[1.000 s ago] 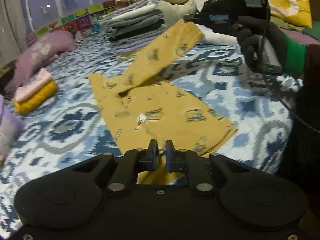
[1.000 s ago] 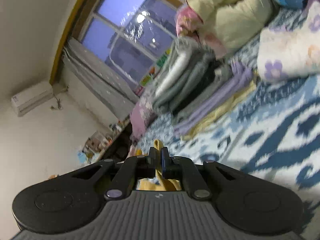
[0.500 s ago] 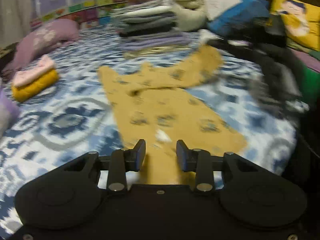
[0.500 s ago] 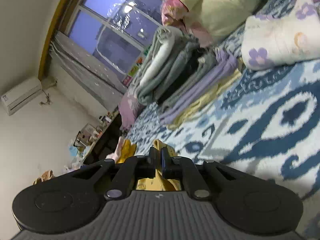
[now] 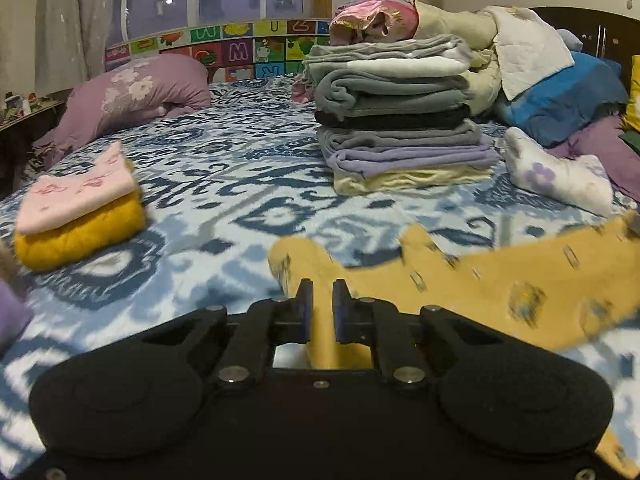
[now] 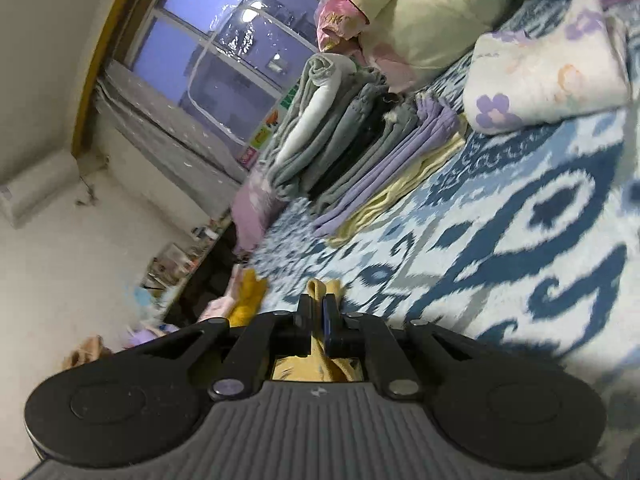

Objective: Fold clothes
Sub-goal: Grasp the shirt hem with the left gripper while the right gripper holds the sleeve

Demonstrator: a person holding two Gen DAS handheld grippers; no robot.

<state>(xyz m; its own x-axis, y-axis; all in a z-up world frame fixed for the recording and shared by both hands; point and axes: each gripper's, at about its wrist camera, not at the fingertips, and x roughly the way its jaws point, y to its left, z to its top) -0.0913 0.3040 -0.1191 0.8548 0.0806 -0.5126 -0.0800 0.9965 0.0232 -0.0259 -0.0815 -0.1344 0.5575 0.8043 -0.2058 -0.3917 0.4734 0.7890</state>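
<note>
A mustard-yellow printed garment (image 5: 500, 280) lies on the blue and white patterned bedspread (image 5: 224, 184), one part stretching off to the right in the left wrist view. My left gripper (image 5: 322, 300) sits at the garment's near left corner. Its jaws are closing, and yellow cloth fills the narrow gap between them. My right gripper (image 6: 319, 312) is rolled sideways and shut on another fold of the yellow garment (image 6: 318, 288), which pokes out past its fingertips just above the bedspread (image 6: 520, 240).
A tall stack of folded grey, black, purple and cream clothes (image 5: 400, 120) stands at the back. Folded pink and yellow pieces (image 5: 80, 208) lie at left, a purple pillow (image 5: 132, 92) behind them. A white floral bundle (image 5: 560, 176) and heaped bedding lie at right.
My left gripper opened, let go of the garment's near edge, swept across to another corner and closed on cloth again. The right gripper kept its grip and tilted a little.
</note>
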